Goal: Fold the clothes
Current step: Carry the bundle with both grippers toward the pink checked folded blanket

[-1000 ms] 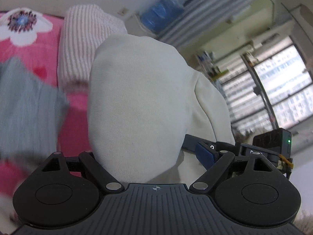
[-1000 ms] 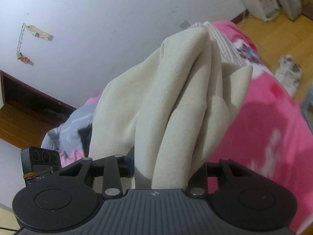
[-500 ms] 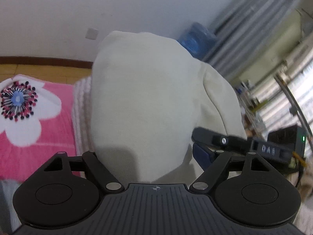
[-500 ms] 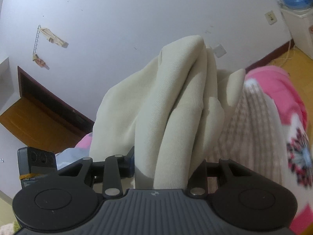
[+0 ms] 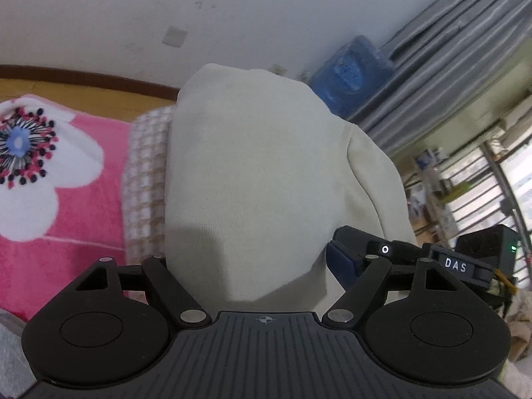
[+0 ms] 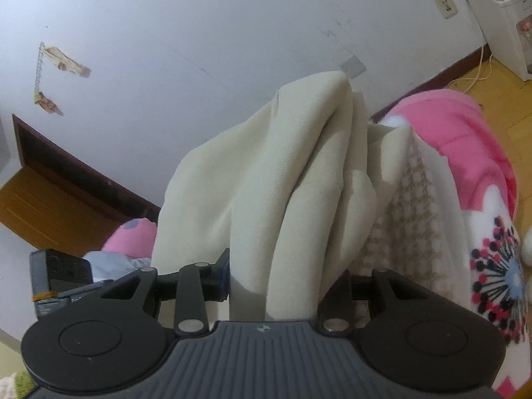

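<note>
A cream garment (image 5: 252, 173) hangs lifted above the bed and fills the middle of the left wrist view. My left gripper (image 5: 246, 266) is shut on it, its fingertips hidden under the cloth. In the right wrist view the same cream garment (image 6: 276, 179) bunches in long folds out of my right gripper (image 6: 286, 282), which is shut on it too. The other gripper (image 5: 392, 252) holds the cloth close by at the right of the left wrist view, and shows as a blue pad (image 6: 221, 276) in the right wrist view.
A pink blanket with a big white flower (image 5: 40, 166) covers the bed below. A checked pink-and-white cloth (image 5: 146, 179) lies on it behind the garment. A white wall, grey curtains (image 5: 449, 53), a blue water bottle (image 5: 352, 69) and wooden floor (image 6: 498, 99) surround the bed.
Both views have swung up from the bed towards the wall, with the cream garment still held in both grippers. The grey cloth at the left has dropped out of the left wrist view.
</note>
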The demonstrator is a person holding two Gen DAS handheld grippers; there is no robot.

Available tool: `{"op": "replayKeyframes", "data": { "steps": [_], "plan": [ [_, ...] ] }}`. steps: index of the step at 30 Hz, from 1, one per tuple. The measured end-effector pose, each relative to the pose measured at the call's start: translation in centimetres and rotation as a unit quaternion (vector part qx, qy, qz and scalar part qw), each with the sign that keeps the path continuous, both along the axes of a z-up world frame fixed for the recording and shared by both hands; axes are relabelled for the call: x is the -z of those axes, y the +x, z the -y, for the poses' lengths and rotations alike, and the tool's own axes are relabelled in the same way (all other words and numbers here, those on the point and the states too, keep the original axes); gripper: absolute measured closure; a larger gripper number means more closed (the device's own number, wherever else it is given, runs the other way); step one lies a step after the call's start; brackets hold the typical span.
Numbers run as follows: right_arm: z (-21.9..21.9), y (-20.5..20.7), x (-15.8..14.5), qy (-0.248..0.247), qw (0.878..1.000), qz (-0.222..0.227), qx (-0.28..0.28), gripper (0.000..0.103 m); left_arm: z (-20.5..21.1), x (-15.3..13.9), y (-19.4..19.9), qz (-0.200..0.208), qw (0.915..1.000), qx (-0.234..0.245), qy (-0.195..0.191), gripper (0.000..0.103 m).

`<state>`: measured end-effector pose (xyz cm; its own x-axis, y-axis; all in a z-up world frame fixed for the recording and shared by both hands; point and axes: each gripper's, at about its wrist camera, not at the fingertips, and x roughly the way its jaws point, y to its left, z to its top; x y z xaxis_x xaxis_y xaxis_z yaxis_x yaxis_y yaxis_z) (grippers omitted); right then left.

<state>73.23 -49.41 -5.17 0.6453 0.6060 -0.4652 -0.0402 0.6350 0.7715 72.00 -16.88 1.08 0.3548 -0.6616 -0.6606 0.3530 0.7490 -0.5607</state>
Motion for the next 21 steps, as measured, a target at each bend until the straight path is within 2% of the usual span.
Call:
{"op": "replayKeyframes", "data": {
  "steps": [3, 5, 9, 12, 14, 16, 18, 21],
  "plan": [
    [0.8, 0.0, 0.9, 0.003, 1.0, -0.003, -0.006, 0.062, 0.3, 1.4, -0.1, -0.012, 0.9997, 0.015, 0.013, 0.025],
    [1.1, 0.1, 1.8, 0.009, 1.0, -0.006, -0.003, 0.062, 0.3, 2.7, -0.3, -0.006, 0.9995, 0.018, 0.025, 0.026],
    [1.6, 0.2, 3.2, 0.023, 1.0, -0.009, 0.003, 0.062, 0.1, 2.0, 0.3, 0.001, 1.0, 0.007, 0.006, 0.026],
    [1.9, 0.2, 2.3, 0.033, 0.999, 0.011, 0.003, 0.062, -0.1, 2.2, 0.5, 0.002, 1.0, 0.002, -0.002, 0.026],
    [2.2, 0.5, 2.8, 0.033, 0.999, 0.01, 0.006, 0.062, -0.2, 2.3, 0.7, 0.002, 1.0, -0.001, -0.007, 0.026],
    [2.1, 1.0, 4.0, 0.031, 0.999, -0.006, 0.005, 0.059, -0.3, 2.5, 0.8, 0.002, 0.9999, -0.005, -0.012, 0.024],
    [2.5, 1.2, 5.3, 0.058, 0.998, -0.021, 0.007, 0.056, -0.5, 2.6, 0.9, 0.003, 0.9998, -0.008, -0.017, 0.023],
    [3.8, 1.4, 6.0, 0.098, 0.994, -0.033, 0.015, 0.052, -1.7, 2.1, 0.9, 0.006, 0.9991, -0.031, -0.029, 0.012]
  ]
}}
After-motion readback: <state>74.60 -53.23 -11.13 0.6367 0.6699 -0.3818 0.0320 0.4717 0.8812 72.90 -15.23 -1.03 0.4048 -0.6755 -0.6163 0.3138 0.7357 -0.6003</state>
